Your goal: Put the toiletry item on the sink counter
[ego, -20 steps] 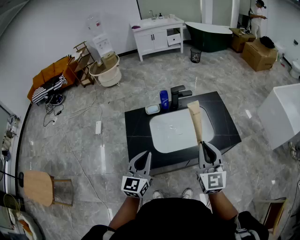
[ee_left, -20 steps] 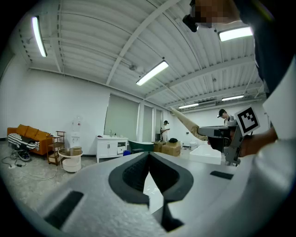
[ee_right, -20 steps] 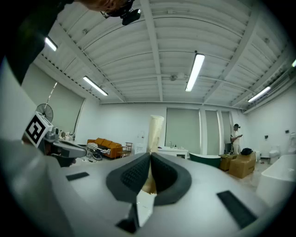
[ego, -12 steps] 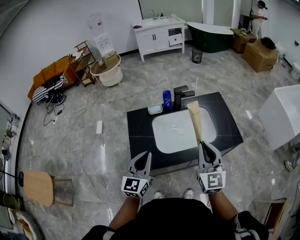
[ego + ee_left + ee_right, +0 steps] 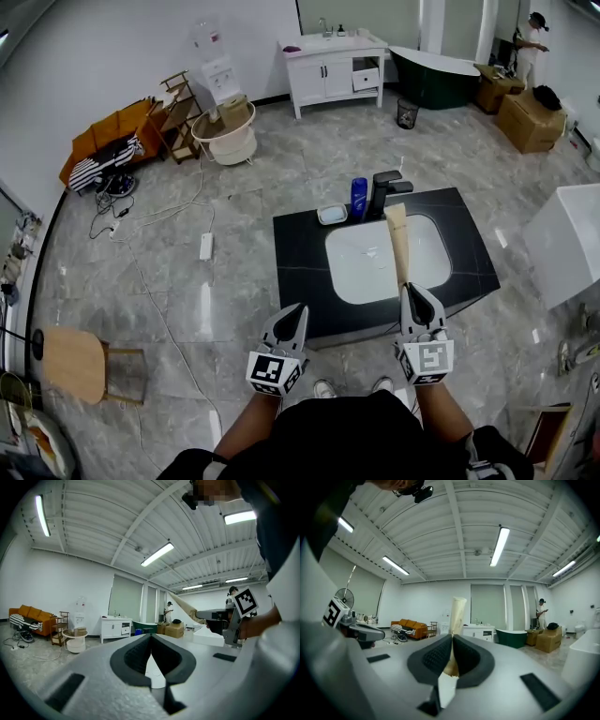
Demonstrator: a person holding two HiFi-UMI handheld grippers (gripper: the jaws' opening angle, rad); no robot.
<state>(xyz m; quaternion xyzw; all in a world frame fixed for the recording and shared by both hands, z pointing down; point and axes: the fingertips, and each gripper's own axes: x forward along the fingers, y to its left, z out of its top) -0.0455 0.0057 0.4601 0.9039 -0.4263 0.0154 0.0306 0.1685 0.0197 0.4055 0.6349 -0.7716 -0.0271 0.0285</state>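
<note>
Grey tiled floor, with a black counter (image 5: 291, 253) and white basin (image 5: 361, 272) in front of you. At the counter's back edge stand a faucet (image 5: 384, 190), a blue bottle (image 5: 358, 198) and a dish (image 5: 331, 215). Your right gripper (image 5: 416, 292) is clamped on the flat end of a beige tube (image 5: 397, 244). The tube sticks forward from the jaws and, in the head view, lies across the basin's right half, not set down. Your left gripper (image 5: 298, 311) has its jaws together with nothing between them, held near the counter's front edge.
</note>
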